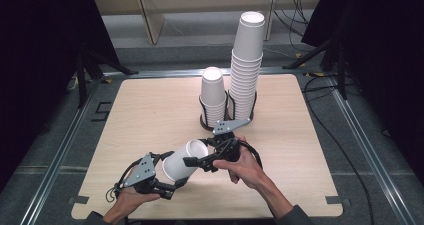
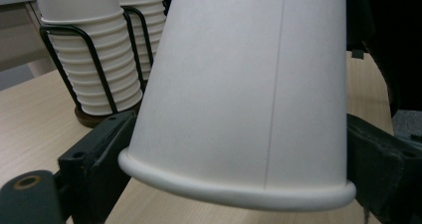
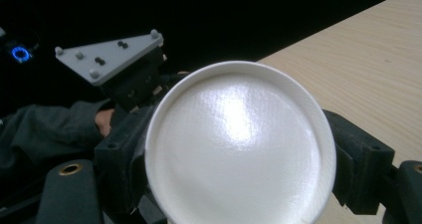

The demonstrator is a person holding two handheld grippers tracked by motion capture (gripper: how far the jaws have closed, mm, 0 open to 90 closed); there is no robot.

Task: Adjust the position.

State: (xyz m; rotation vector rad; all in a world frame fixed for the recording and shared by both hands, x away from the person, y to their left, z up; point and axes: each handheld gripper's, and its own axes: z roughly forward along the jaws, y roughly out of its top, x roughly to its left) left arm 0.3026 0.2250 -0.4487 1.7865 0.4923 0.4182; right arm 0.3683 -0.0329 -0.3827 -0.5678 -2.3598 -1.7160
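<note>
The wooden table (image 1: 150, 110) carries two wire holders at its far middle: the tall stack of cups (image 1: 246, 65) on the right and the shorter stack (image 1: 213, 96) just beside it on the left, both upright with bases up.

Near the front edge, a single white paper cup (image 1: 183, 160) lies roughly level above the table, between the two grippers. Its long axis runs diagonally — one end towards the shorter stack and the right gripper, the other end towards the person's left hand at the front. In the left gripper view the rolled rim (image 2: 234, 186) sits nearest that gripper's camera, with the wall widening towards it; in the right gripper view a round white end of the cup (image 3: 239, 149) faces that camera.

The left gripper (image 1: 167, 187) has its jaws partly closed, one on each side of the cup just behind the rim, touching the wall — it grasps the cup. The right gripper (image 1: 195, 161) sets its jaws on either side of the cup's other end, also clasping it.
</note>
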